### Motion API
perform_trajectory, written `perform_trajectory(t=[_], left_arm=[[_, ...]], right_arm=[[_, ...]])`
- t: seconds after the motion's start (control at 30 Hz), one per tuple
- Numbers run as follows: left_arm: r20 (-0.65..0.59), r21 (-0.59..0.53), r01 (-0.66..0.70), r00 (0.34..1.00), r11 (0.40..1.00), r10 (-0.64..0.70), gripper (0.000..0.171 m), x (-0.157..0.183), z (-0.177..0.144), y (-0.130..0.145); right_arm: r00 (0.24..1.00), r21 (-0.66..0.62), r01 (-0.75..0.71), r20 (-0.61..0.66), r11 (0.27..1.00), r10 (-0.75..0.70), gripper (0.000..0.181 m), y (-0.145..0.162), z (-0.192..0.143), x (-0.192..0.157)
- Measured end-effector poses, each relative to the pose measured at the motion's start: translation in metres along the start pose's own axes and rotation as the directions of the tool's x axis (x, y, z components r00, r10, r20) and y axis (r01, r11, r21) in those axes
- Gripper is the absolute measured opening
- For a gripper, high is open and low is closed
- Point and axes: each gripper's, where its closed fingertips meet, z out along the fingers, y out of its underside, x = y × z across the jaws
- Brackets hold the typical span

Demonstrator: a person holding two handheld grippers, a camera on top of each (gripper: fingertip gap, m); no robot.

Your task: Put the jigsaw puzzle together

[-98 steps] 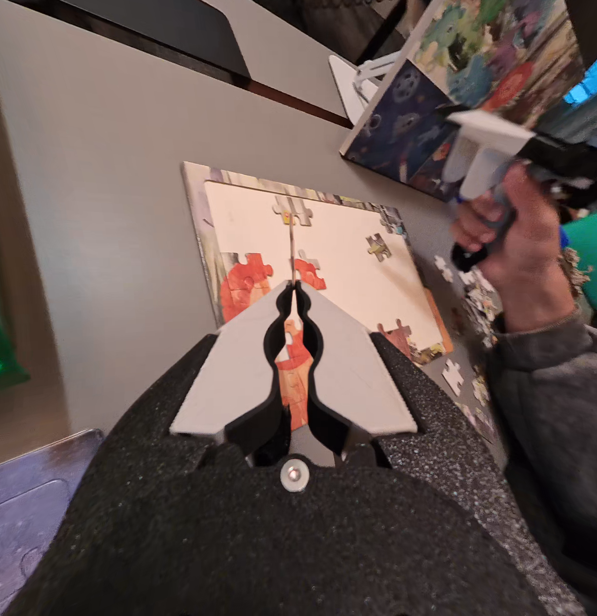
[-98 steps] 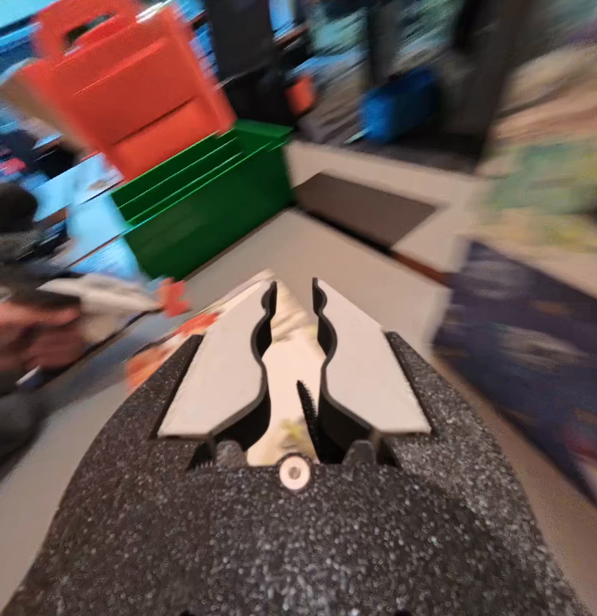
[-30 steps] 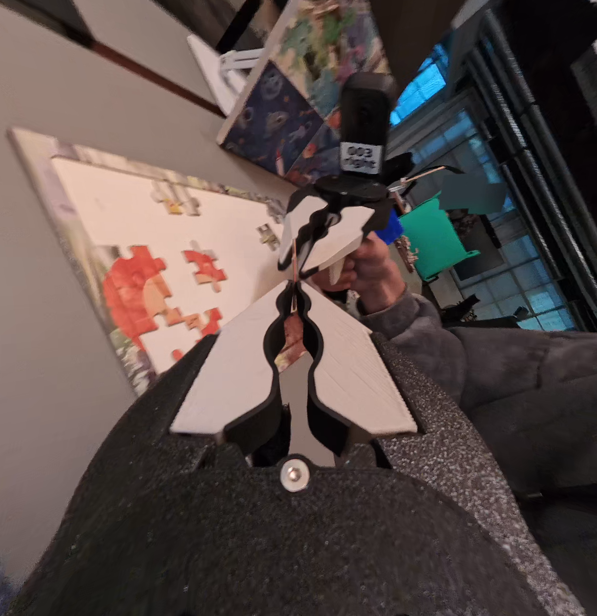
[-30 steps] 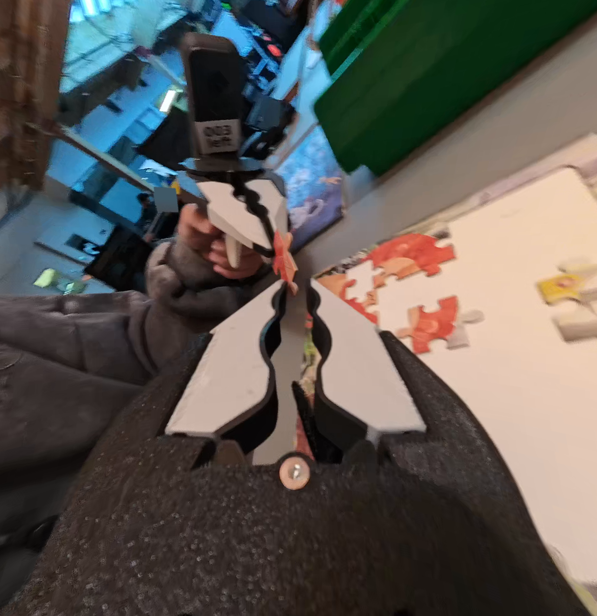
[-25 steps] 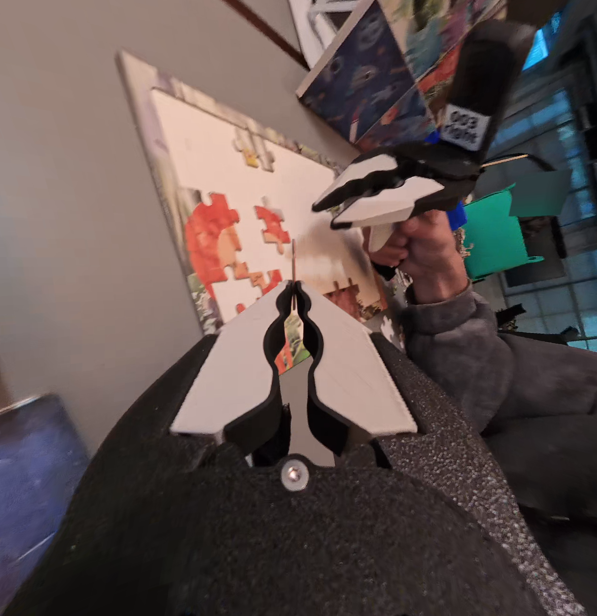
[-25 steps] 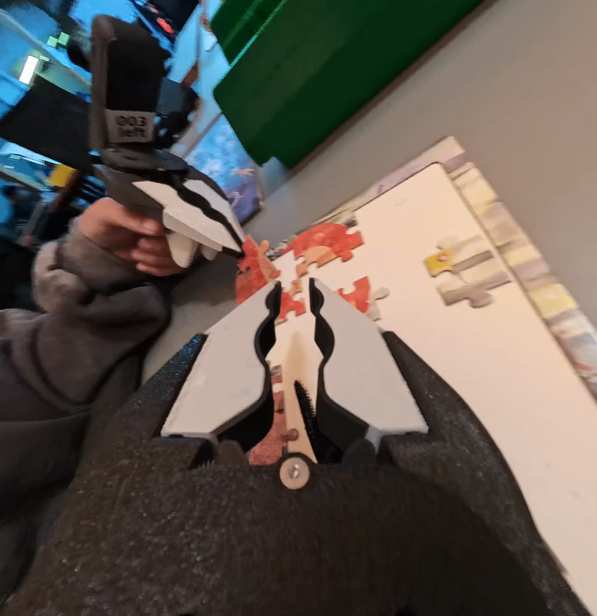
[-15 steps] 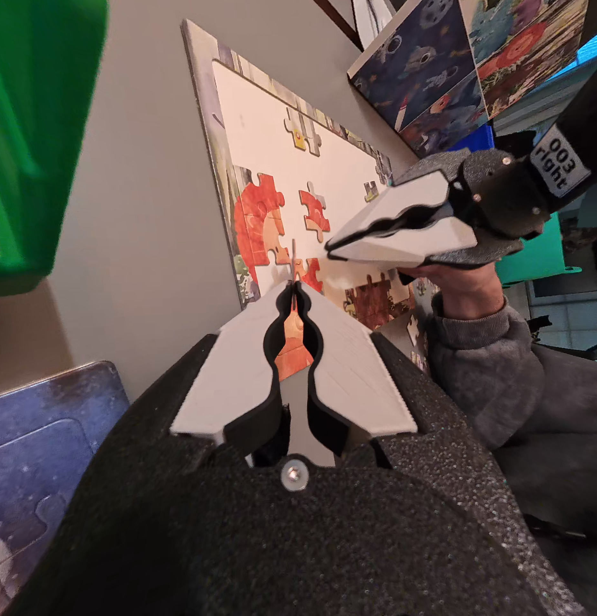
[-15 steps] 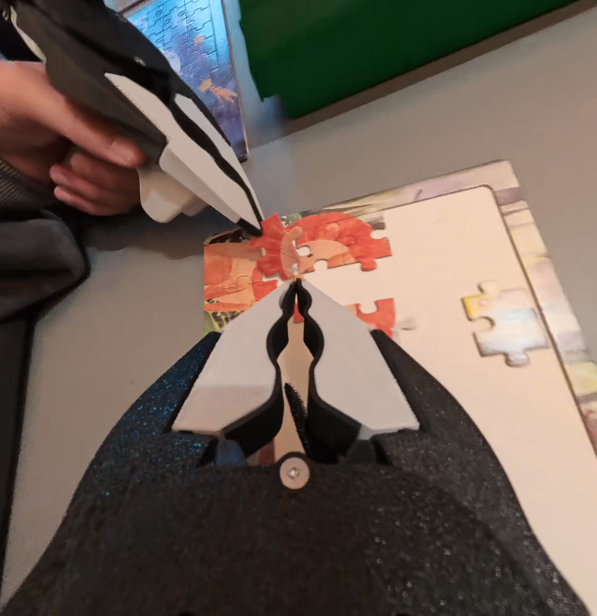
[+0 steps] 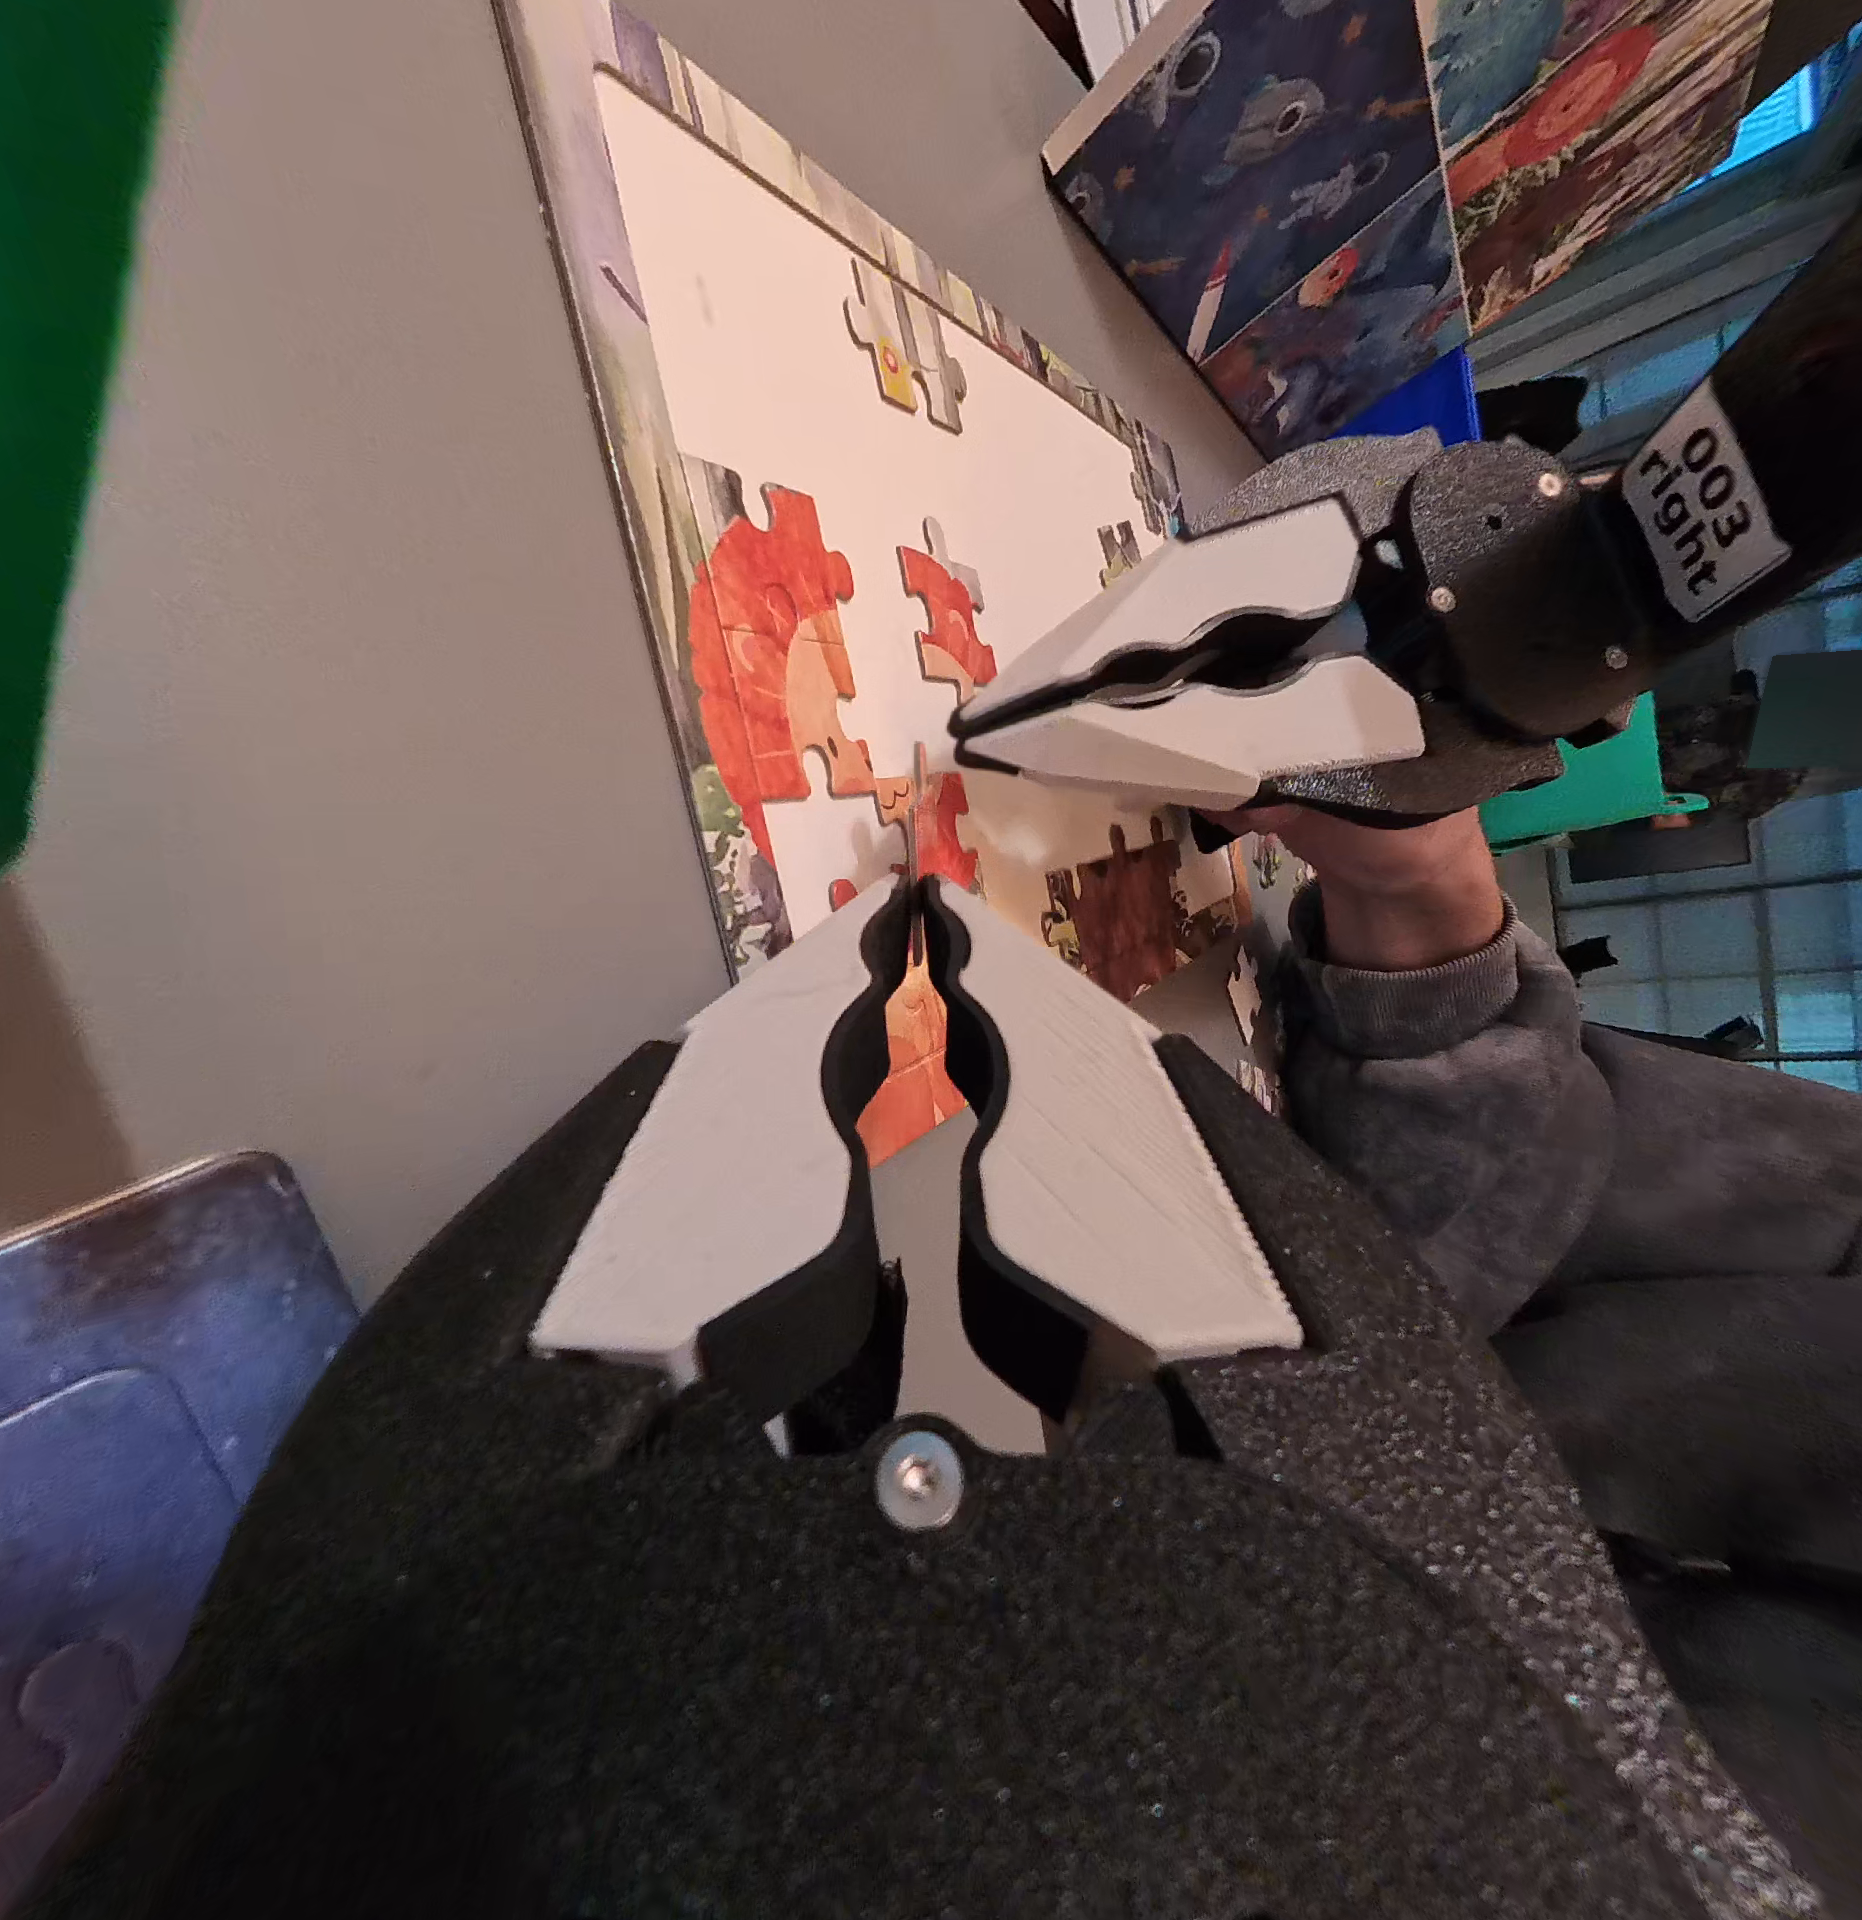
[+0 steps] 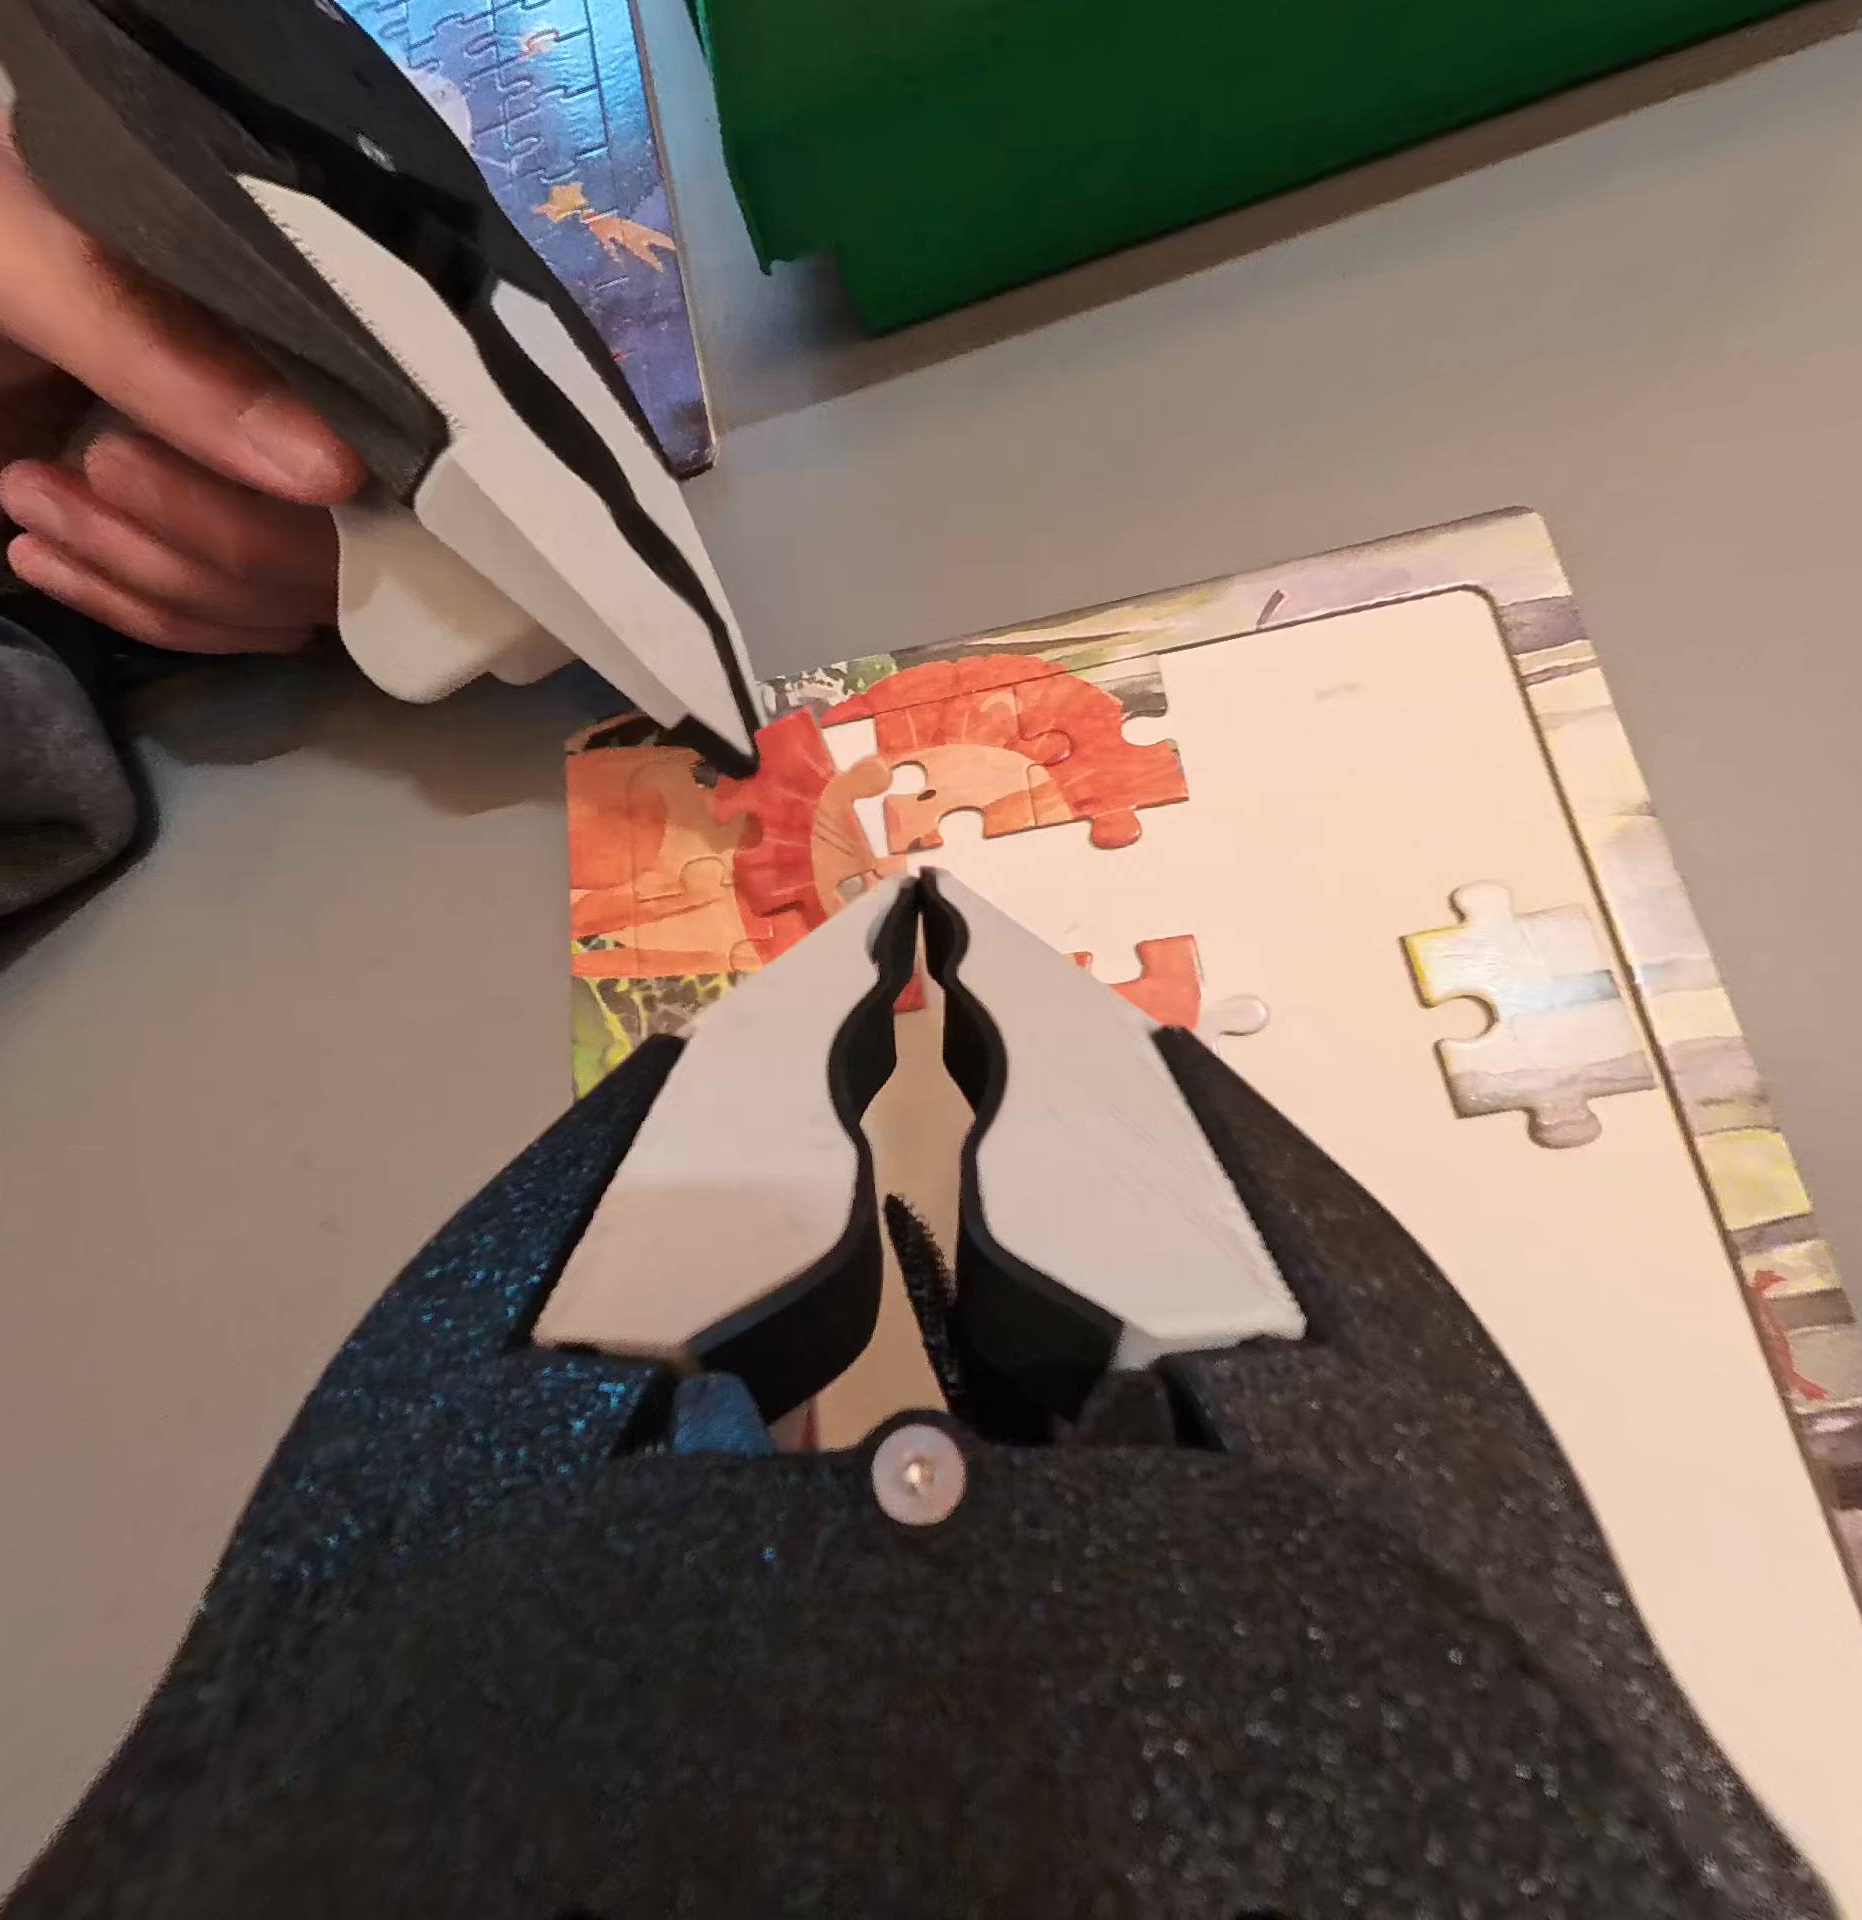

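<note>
Left gripper (image 10: 735, 753) pinches an orange piece (image 10: 792, 821) by its edge, piece tilted over the puzzle tray (image 10: 1592, 644) near the tray's orange lion cluster (image 10: 1000, 758). Right gripper (image 10: 919, 881) has its fingers pressed together, nothing between them, tips just beside the piece; can't tell if they touch it. Tray lies on the grey bench (image 10: 1166, 416). 1 pale piece (image 10: 1519, 997) sits apart inside the tray. Green bin (image 10: 1114, 125) behind the tray.
</note>
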Motion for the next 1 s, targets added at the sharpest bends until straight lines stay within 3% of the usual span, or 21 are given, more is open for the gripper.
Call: perform_trajectory(t=[0.3,0.67,0.83,1.0], left_arm=[[0.050,0.017,0.002,0.999,1.000,-0.003,0.003,-0.008,-0.002,-0.003],[0.120,0.033,-0.024,0.993,0.999,0.020,0.018,-0.015,-0.005,-0.008],[0.161,0.061,-0.135,0.979,0.989,0.124,0.001,-0.009,-0.008,-0.017],[0.246,0.026,-0.241,0.942,0.970,0.227,0.000,-0.011,-0.001,-0.018]], right_arm=[[0.998,-0.001,0.011,0.064,1.000,-0.011,0.000,-0.002,0.006,-0.016],[0.997,-0.044,0.021,0.082,0.999,-0.018,0.000,0.005,0.013,-0.022],[0.997,-0.013,0.018,0.075,1.000,-0.017,0.000,-0.001,0.012,-0.022],[1.000,-0.018,0.014,0.016,1.000,-0.014,0.000,0.001,0.011,-0.009]])
